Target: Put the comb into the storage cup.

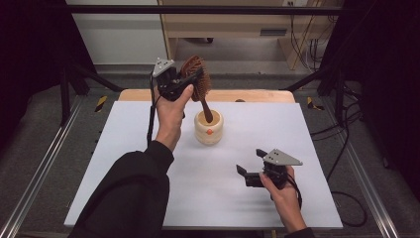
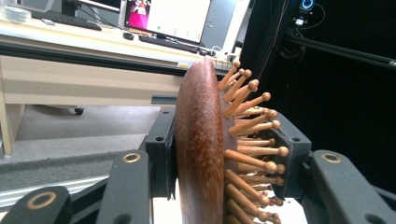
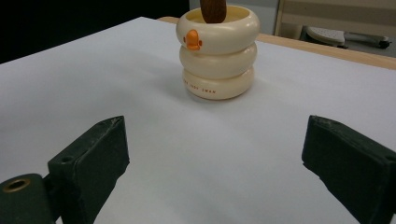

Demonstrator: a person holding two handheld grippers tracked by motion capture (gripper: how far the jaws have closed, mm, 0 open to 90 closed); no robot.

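Above the cream ringed cup (image 1: 208, 128), the left gripper (image 1: 190, 82) clamps the wooden hairbrush (image 1: 196, 78) by its head, handle tip inside the cup, apparently for standing it upright; the right gripper (image 1: 250, 166) waits near the cup, jaws apart.

Cup (image 1: 208, 129) stands on table (image 1: 148, 148) mid-back. Hairbrush (image 1: 196, 82) handle down in cup, head up and tilted left, clamped between left gripper (image 1: 185, 82) jaws. Right gripper (image 1: 250, 168) near front right, well apart from cup, jaws toward it.
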